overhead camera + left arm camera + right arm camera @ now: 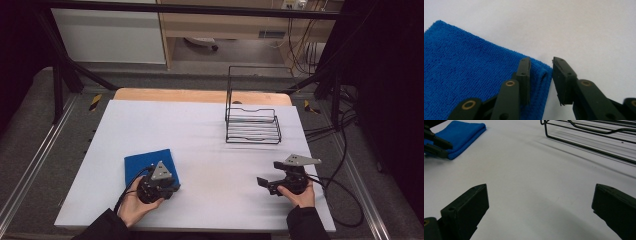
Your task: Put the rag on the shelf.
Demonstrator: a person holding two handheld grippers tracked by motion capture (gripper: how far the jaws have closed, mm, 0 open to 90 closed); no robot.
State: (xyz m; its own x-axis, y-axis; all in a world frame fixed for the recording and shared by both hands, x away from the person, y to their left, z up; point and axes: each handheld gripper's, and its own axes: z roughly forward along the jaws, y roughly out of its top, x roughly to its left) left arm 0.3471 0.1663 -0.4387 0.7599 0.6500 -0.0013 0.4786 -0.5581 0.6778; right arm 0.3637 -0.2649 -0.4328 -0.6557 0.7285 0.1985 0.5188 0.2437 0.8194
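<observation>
A folded blue cloth [144, 162] lies flat on the white table [200, 135], near the front left. My left gripper [169, 188] points down at the cloth's near right corner. In the left gripper view the cloth [461, 62] spreads to the left and the left gripper [541, 65] straddles that corner: one jaw rests on the cloth, the other stands at its edge, and a small ridge of cloth lies in the narrow gap between them. My right gripper [263, 183] hovers low at the front right, its jaws wide apart with only bare table between them [540, 190].
A black wire rack [252, 122] stands at the back right of the table, and its lower bars [594, 135] run across the top of the right gripper view. Cables trail off the table's right side [345, 190]. The cloth [461, 131] lies far left in that view.
</observation>
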